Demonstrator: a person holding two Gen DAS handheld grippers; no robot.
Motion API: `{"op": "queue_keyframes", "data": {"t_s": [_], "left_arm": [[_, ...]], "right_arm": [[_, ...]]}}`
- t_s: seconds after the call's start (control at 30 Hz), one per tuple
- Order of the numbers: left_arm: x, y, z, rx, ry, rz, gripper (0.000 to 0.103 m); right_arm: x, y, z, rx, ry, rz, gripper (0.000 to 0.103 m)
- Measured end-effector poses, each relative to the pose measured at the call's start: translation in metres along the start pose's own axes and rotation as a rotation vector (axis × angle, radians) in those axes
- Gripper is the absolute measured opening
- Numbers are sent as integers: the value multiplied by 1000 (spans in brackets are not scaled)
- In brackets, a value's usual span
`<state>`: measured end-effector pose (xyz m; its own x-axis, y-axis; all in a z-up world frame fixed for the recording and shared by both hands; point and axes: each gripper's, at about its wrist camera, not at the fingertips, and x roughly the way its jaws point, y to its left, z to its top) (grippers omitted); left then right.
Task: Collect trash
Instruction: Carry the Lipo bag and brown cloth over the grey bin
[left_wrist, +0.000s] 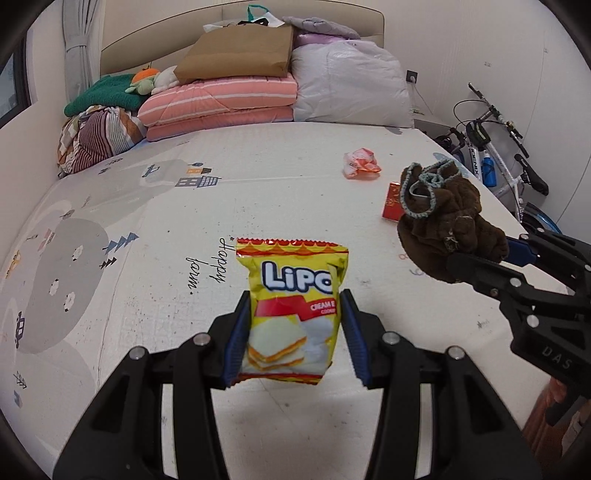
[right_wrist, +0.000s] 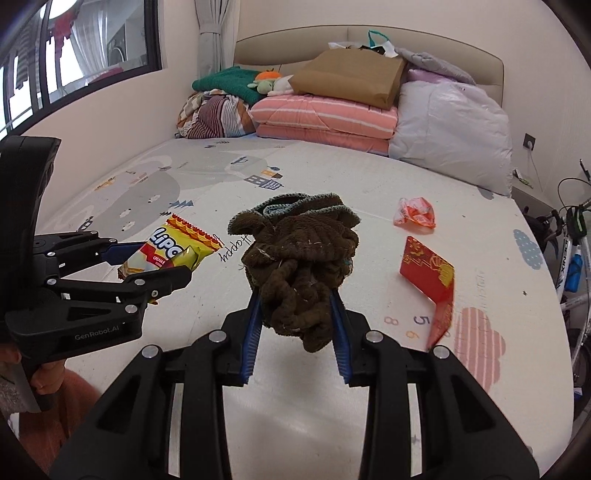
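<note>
Yellow foil shows between the blue pads of the left gripper (left_wrist: 293, 332): it is clenched on a biscuit packet (left_wrist: 291, 306), which hangs clear of the mat (left_wrist: 147, 295). To its right, the right gripper (right_wrist: 295, 325) grips a bunched brown cloth (right_wrist: 299, 266), also lifted off the mat. Both loads sit near the pad tips, with most of each sticking out beyond them.

Two pieces of trash lie on the mat, far and to the right: a crumpled pink wrapper (right_wrist: 415, 216) and, nearer, a bent red envelope (right_wrist: 430, 277), well apart from either gripper.

Risks, as I judge them: the packet is slick and puffy, so a jolt or a slight loosening could let it slide out. The cloth is soft and loosely wadded; part of it could sag free and drag. The two grippers are close together, so a careless swing might knock one load against the other. With both claws full, neither remaining piece can be picked up until something is dropped off.
</note>
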<state>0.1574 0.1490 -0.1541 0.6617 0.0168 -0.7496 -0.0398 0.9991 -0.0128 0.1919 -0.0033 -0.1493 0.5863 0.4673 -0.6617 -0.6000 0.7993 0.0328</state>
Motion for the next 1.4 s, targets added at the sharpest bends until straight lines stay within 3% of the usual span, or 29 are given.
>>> {"op": "queue_keyframes", "data": {"t_s": [0.37, 0.63, 1.0, 1.4], "left_arm": [[-75, -59, -43, 11, 10, -20, 47], [-107, -127, -44, 94, -35, -91, 47], [-112, -257, -36, 283, -51, -238, 47], [-95, -406, -35, 480, -14, -417, 47]], "right_arm": [[-128, -15, -59, 122, -68, -62, 33], [-198, -37, -98, 192, -105, -154, 33], [-293, -115, -158, 364, -170, -379, 33], [-375, -211, -250, 596, -160, -651, 33]]}}
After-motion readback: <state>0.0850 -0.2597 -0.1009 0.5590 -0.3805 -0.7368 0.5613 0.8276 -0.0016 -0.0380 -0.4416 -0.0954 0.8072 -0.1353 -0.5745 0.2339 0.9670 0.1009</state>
